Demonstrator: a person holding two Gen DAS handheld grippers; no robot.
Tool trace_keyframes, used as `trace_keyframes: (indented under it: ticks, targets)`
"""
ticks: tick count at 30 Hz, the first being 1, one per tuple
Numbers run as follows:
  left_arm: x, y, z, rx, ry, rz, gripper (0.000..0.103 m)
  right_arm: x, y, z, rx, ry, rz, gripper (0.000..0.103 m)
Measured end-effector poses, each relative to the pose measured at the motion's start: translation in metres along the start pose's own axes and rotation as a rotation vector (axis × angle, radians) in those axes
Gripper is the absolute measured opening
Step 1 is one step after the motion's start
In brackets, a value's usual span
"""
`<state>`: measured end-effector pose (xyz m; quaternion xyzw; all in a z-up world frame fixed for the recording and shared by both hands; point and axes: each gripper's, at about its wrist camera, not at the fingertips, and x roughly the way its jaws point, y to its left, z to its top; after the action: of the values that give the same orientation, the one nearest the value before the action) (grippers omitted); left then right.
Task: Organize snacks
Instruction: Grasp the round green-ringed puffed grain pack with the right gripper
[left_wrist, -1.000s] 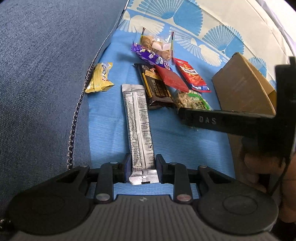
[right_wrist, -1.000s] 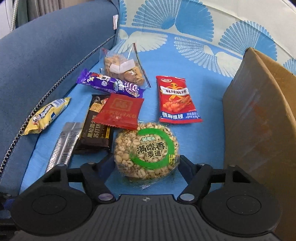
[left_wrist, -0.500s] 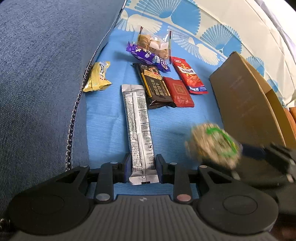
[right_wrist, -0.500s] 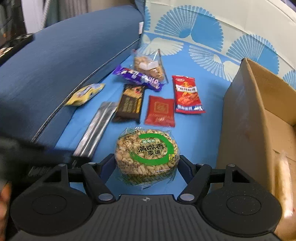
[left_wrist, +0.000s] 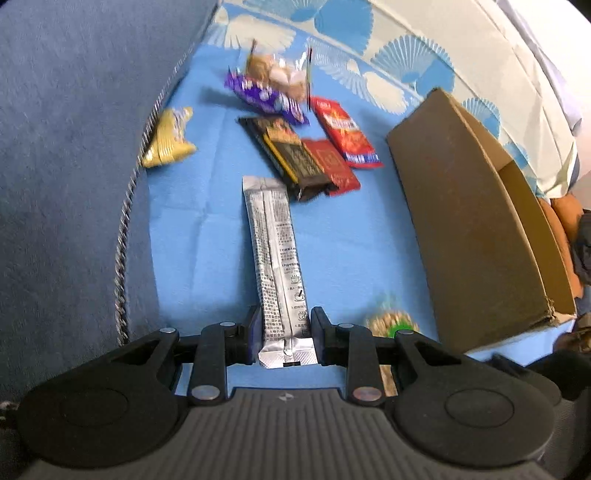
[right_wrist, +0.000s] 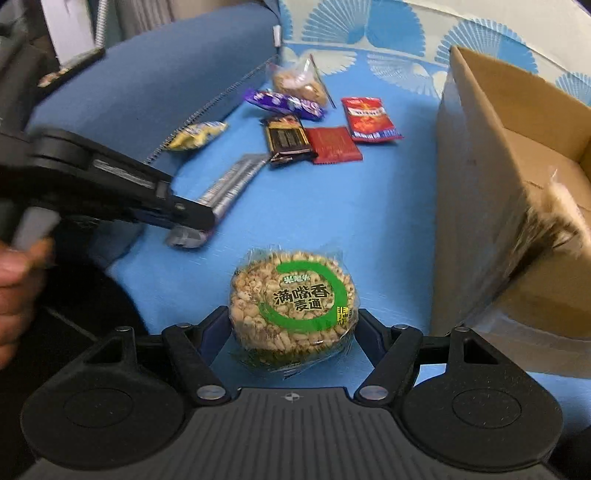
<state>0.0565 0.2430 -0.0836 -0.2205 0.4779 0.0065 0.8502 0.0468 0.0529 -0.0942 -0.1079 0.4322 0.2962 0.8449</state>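
Observation:
My left gripper (left_wrist: 286, 332) is shut on the near end of a long silver stick pack (left_wrist: 275, 251), which stretches away over the blue cloth. My right gripper (right_wrist: 293, 321) is shut on a round puffed-grain cake (right_wrist: 291, 299) with a green ring label, held above the cloth just left of the cardboard box (right_wrist: 517, 147). In the right wrist view my left gripper (right_wrist: 195, 225) comes in from the left, with the silver pack (right_wrist: 232, 181) in it. The cake (left_wrist: 391, 323) shows blurred at the lower right of the left wrist view.
Loose snacks lie further off: a yellow pack (left_wrist: 166, 142) by the sofa arm, a purple bar (left_wrist: 266, 98), a clear biscuit bag (left_wrist: 280, 74), a black bar (left_wrist: 288, 155), a red sachet (left_wrist: 332, 166) and a red chilli pack (left_wrist: 343, 133). The open box (left_wrist: 476, 221) stands on the right.
My right gripper has lifted the round cake off the snack pile and drawn it back towards the near end of the box. My left gripper has kept its hold on the silver pack.

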Motion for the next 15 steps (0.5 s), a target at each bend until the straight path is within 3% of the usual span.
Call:
trace_keyframes:
  ticks: [4, 9, 15]
  targets:
    - [0.006, -0.002, -0.002, 0.000, 0.028, 0.024, 0.034, 0.004, 0.005, -0.003, -0.059, -0.029, -0.018, 0.075]
    - [0.009, -0.007, 0.000, 0.020, 0.019, 0.036, 0.052, 0.006, -0.004, -0.002, -0.006, -0.033, 0.028, 0.078]
    - [0.009, -0.015, 0.002, 0.042, -0.033, 0.095, 0.053, 0.007, -0.010, -0.001, 0.026, -0.039, 0.054, 0.079]
